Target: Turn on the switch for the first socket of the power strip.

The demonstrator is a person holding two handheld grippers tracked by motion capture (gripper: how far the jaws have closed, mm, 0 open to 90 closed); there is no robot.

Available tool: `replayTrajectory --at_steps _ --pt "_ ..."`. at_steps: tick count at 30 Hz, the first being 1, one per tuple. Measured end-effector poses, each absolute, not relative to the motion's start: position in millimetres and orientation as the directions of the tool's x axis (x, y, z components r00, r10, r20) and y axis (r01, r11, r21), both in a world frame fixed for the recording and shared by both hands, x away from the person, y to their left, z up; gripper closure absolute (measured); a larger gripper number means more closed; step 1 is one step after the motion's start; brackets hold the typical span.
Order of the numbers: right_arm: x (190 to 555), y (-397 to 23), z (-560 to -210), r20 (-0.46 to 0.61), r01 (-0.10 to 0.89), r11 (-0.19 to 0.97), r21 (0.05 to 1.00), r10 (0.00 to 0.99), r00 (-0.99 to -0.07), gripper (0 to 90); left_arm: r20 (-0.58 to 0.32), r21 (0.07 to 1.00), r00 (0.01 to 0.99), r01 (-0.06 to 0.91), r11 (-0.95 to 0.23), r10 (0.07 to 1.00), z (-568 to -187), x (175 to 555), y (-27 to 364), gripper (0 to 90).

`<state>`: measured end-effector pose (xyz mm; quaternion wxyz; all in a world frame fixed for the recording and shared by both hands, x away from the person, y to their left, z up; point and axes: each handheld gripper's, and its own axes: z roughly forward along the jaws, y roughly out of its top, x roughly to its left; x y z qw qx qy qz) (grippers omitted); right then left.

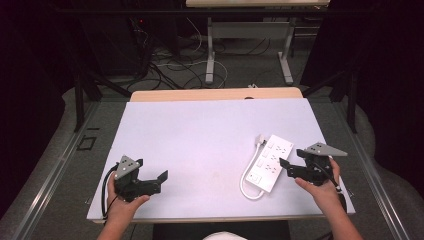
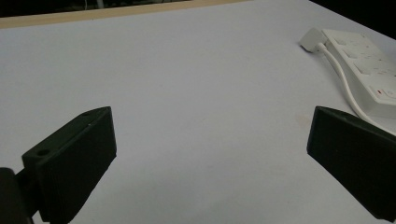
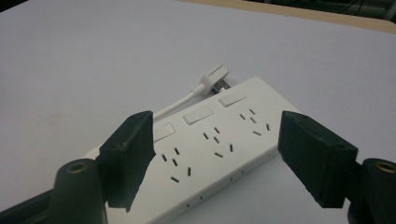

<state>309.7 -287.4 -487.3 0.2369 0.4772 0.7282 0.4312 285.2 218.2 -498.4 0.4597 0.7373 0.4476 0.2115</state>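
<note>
A white power strip [image 1: 270, 162] with several sockets and switches lies flat on the right of the white table top [image 1: 200, 135]. Its white cable [image 1: 245, 185] loops along its left side up to the plug [image 1: 260, 139] at the far end. My right gripper [image 1: 292, 160] is at the strip's near right edge, open. In the right gripper view its jaws [image 3: 215, 149] stand apart over the strip [image 3: 233, 121], with the plug [image 3: 215, 77] beyond. My left gripper [image 1: 159, 181] rests at the near left, open with nothing between its jaws [image 2: 210, 154]; the strip [image 2: 364, 56] lies far to its right.
A wooden strip [image 1: 215, 94] runs along the table's far edge. Beyond it the floor holds tangled cables [image 1: 170, 65] and the metal legs of another table [image 1: 210, 50]. Dark curtains hang on both sides.
</note>
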Motion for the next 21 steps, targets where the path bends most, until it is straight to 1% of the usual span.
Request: replayTrajectory --at_steps 1,4,5,10,12,21 --pt "311 -286 -487 0.057 0.483 0.183 0.856 0.896 -0.44 27.6 -0.1 0.866 0.511 0.467 -0.178 0.854 -498 285 218 1.3" --pt "313 -279 -484 0.06 0.503 0.195 0.842 0.892 -0.448 29.5 -0.109 0.866 0.509 0.471 -0.17 0.854 -499 285 217 1.4" --pt "314 -278 -483 0.054 0.503 0.206 0.84 0.889 -0.455 30.1 -0.099 0.866 0.51 0.467 -0.179 0.854 -499 285 218 1.4" --pt "317 -276 -479 0.049 0.512 0.227 0.828 0.882 -0.47 30.6 -0.109 0.864 0.508 0.474 -0.172 0.855 -500 286 218 1.7" --pt "318 -275 -477 0.061 0.52 0.221 0.825 0.881 -0.469 31.0 -0.099 0.863 0.509 0.471 -0.181 0.855 -500 286 218 1.7" --pt "328 -272 -468 0.081 0.551 0.224 0.804 0.877 -0.474 31.0 -0.108 0.862 0.501 0.477 -0.171 0.859 -500 286 219 3.3"
